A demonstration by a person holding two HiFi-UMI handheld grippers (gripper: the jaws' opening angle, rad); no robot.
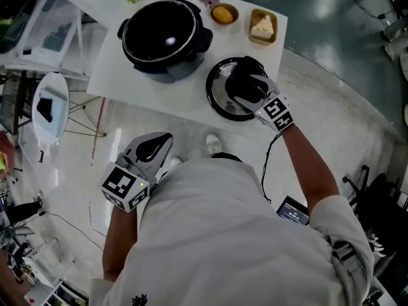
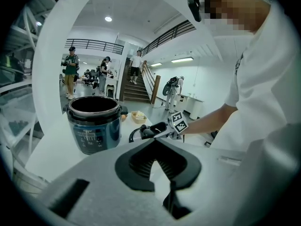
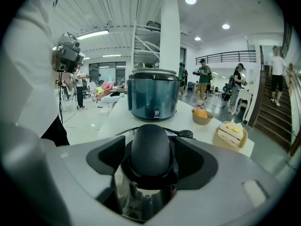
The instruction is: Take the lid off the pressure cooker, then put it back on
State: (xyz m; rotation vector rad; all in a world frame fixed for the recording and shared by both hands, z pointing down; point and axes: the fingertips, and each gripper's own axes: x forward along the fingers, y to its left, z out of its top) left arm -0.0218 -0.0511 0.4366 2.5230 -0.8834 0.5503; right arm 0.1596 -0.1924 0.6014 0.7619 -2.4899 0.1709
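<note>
The dark blue pressure cooker pot point(image 1: 164, 37) stands without a lid at the back left of the white table point(image 1: 153, 94); it also shows as the pot point(image 2: 94, 126) and the pot point(image 3: 153, 98). Its round steel lid point(image 1: 218, 102) is to the pot's right, at table level. My right gripper point(image 1: 247, 85) is shut on the lid's black knob point(image 3: 150, 149), which fills the space between the jaws of the gripper point(image 3: 150, 164). Whether the lid touches the table I cannot tell. My left gripper point(image 1: 153, 146) hangs below the table's near edge, shut and empty point(image 2: 153, 147).
A bowl with an orange item point(image 1: 223, 13) and a yellow tray with a cake slice point(image 1: 262, 27) sit at the table's back right, behind the lid. A white round stand point(image 1: 50, 107) is on the floor at the left. Several people stand far off.
</note>
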